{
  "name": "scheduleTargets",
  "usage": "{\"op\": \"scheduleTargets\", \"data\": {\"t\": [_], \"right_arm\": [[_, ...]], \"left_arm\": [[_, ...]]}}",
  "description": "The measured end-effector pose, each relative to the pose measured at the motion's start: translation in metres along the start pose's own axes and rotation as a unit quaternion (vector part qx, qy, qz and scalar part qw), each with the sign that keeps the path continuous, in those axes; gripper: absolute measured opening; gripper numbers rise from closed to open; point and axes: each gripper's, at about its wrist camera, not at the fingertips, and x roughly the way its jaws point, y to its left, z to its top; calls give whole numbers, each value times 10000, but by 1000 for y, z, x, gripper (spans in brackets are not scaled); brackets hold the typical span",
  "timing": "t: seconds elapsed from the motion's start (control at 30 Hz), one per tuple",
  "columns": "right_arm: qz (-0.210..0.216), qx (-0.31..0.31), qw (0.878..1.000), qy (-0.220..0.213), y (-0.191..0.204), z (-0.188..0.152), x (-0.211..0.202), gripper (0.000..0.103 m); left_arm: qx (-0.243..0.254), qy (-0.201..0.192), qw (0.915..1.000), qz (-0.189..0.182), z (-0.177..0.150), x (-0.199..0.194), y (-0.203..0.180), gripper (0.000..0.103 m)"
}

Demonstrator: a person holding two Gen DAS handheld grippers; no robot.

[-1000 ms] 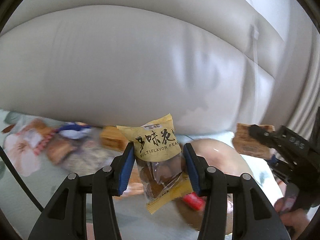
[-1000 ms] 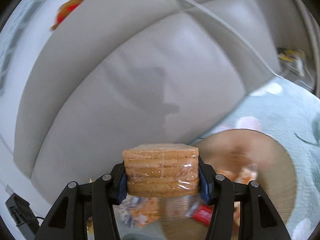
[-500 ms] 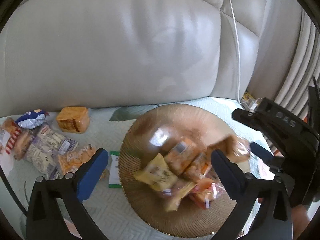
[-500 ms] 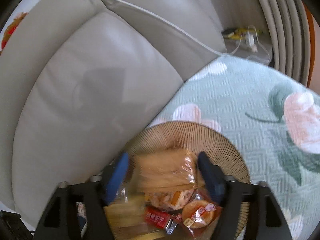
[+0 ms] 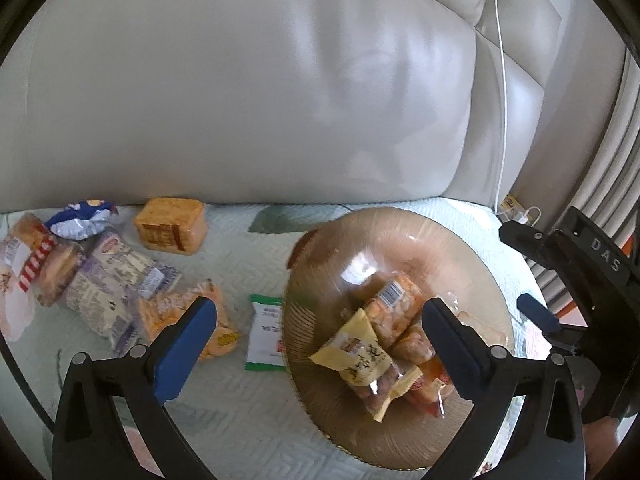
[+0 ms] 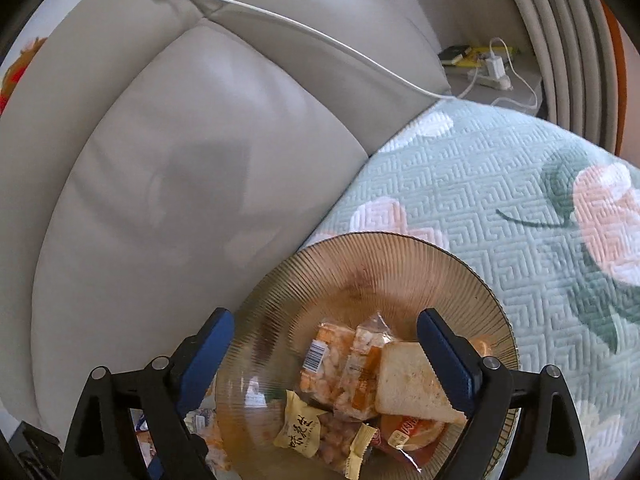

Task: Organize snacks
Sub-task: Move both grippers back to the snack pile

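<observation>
A brown ribbed glass plate (image 5: 352,436) lies on the quilted cover and holds several snack packs. Among them are a yellow peanut pack (image 5: 360,364) and an orange cracker pack (image 5: 394,308). In the right wrist view the plate (image 6: 360,256) also holds the peanut pack (image 6: 304,432) and a pale wrapped bread stack (image 6: 408,384). My left gripper (image 5: 320,344) is open and empty above the plate's left side. My right gripper (image 6: 324,360) is open and empty over the plate, and it shows at the right edge of the left wrist view (image 5: 560,280).
Loose snacks lie left of the plate: a green-edged sachet (image 5: 266,332), an orange pack (image 5: 200,320), a wrapped cake block (image 5: 170,230), a purple bag (image 5: 112,284) and a blue-white pack (image 5: 80,220). A grey sofa backrest (image 5: 260,100) rises behind. A white cable (image 6: 300,24) runs across it.
Both grippers opened and let go. The yellow peanut pack and the bread stack now lie on the plate. Both grippers have tilted down over the plate.
</observation>
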Motion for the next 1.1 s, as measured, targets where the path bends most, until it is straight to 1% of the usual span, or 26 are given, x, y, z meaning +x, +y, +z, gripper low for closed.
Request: {"op": "scheduleTargets", "data": {"t": [0.33, 0.53, 0.7, 0.83, 0.97, 1.1], "right_arm": [[444, -548, 9972, -253, 35, -14, -5, 92], [620, -824, 9942, -318, 53, -24, -4, 92], [776, -1034, 9909, -389, 69, -31, -6, 92], [926, -1323, 9860, -416, 91, -42, -8, 92], [1132, -1620, 9797, -336, 115, -60, -6, 95], [1249, -2204, 9672, -183, 145, -88, -1, 96]], "left_arm": [[-215, -158, 9994, 229, 10, -13, 40, 102], [-485, -270, 9977, 383, 19, -23, 78, 102], [-665, -432, 9951, 582, 31, -37, 115, 103], [-825, -588, 9921, 743, 40, -54, 149, 103], [-905, -606, 9893, 969, 41, -62, 178, 103], [-1015, -557, 9892, 895, 35, -64, 209, 103]]}}
